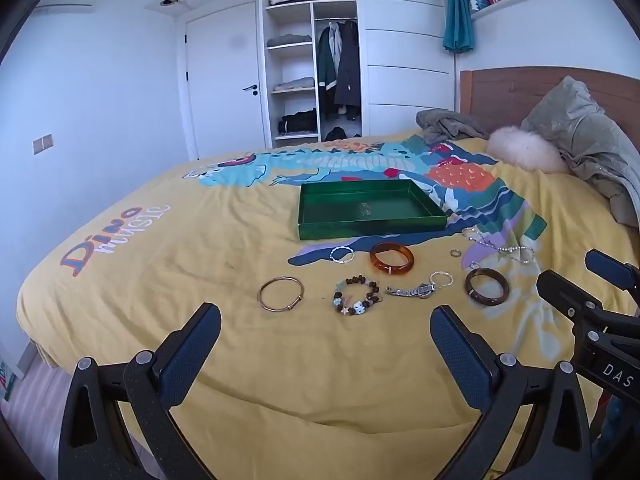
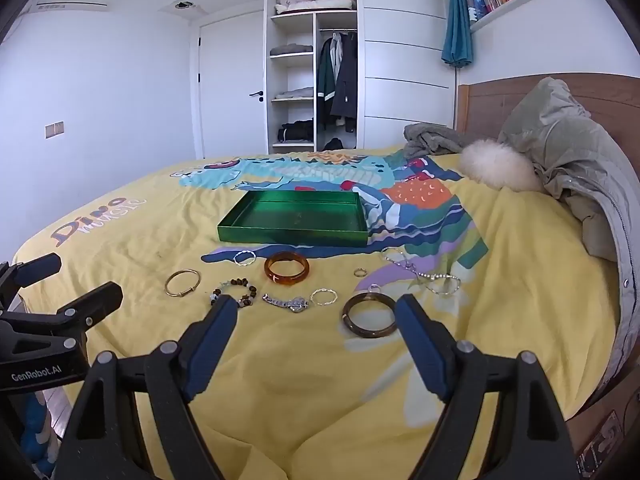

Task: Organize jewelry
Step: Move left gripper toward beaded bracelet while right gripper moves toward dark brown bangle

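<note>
With both sets of jaws spread wide and empty over the bed [image 2: 280, 380], my right gripper [image 2: 316, 312] is nearer the dark bangle [image 2: 370, 315], lying flat just ahead by its right finger, the empty green tray [image 2: 292, 236] beyond.

Left gripper [image 1: 326, 330], right gripper [image 2: 316, 320] agape.

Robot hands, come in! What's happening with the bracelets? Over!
Left gripper and right gripper open, holding nothing. Green tray has no jewelry in it; amber bangle, beaded bracelet, watch loose on bedspread. Nothing blocking.
</note>
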A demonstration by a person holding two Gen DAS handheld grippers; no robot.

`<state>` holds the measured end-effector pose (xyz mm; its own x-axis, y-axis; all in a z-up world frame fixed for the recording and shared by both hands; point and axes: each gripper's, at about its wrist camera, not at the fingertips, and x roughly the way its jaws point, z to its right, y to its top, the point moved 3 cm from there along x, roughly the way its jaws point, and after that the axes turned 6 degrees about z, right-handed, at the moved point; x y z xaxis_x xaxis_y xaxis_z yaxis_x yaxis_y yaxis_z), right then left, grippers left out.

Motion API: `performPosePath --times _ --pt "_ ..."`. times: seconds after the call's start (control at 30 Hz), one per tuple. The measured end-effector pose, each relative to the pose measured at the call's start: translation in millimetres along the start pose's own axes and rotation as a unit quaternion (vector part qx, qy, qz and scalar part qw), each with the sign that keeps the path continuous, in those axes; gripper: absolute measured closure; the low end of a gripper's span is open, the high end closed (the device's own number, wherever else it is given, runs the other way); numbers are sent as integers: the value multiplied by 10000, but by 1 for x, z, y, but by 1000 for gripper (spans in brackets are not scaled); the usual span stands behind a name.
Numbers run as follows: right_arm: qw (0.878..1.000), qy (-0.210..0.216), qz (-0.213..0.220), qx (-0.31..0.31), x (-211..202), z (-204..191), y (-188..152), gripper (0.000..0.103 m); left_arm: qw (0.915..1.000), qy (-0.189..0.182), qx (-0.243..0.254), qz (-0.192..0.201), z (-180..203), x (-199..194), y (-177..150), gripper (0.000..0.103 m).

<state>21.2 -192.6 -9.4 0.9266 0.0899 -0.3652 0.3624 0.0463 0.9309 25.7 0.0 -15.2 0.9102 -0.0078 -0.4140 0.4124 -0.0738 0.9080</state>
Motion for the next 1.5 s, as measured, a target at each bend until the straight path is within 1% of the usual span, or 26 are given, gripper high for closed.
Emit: performPosePath --times 0.27,0.3,0.73,0.97,1.23,1.5 --pt "10000 -8 25 -16 -1 1 1 22 10000 42 -1 -21 4 1 0 0" --pt "10000 -7 27 -16 -1 1 2 22 10000 -12 -27 6 1 0 0 0" --pt "10000 72 18 58 -1 1 2 22 10000 -28 -71 -1 1 0 3 0" --pt "9998 104 -6 186 3 8 -1 22 9999 111 -78 13 -6 8 -7 0" --pt "9988 268 -129 380 12 17 -10 22 9997 8 -217 -123 -13 15 -12 1" --pt "9976 479 -207 454 23 23 -15 23 9993 -140 -313 -173 -14 23 -11 1"
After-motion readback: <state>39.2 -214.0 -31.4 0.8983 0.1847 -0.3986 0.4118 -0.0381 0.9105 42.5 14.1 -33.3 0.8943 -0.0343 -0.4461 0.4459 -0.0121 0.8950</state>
